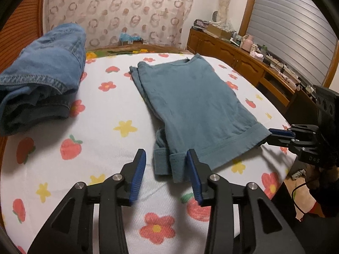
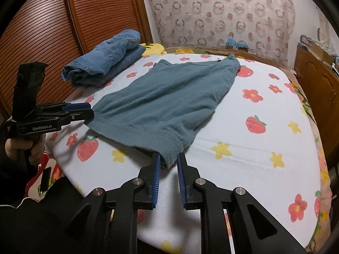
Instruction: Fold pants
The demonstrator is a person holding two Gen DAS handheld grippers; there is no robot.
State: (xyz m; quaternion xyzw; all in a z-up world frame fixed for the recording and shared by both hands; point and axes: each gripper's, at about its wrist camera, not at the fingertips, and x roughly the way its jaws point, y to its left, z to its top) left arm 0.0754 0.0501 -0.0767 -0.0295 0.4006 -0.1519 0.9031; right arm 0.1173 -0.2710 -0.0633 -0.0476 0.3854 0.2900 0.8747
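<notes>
Teal pants [image 1: 190, 105], soft, light and limp, lie folded at centre frame on the flowered bed [image 1: 118, 97]. Left gripper [image 1: 167, 169] gapes, corner unpinched. Right gripper [image 2: 168, 169], nearly closed, brackets the waistband corner, the best grasp point.

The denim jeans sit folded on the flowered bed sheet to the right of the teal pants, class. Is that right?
Not quite. The denim jeans do sit folded on the flowered bed sheet, but to the left of the teal pants, not the right. Both wrist views show it.
</notes>
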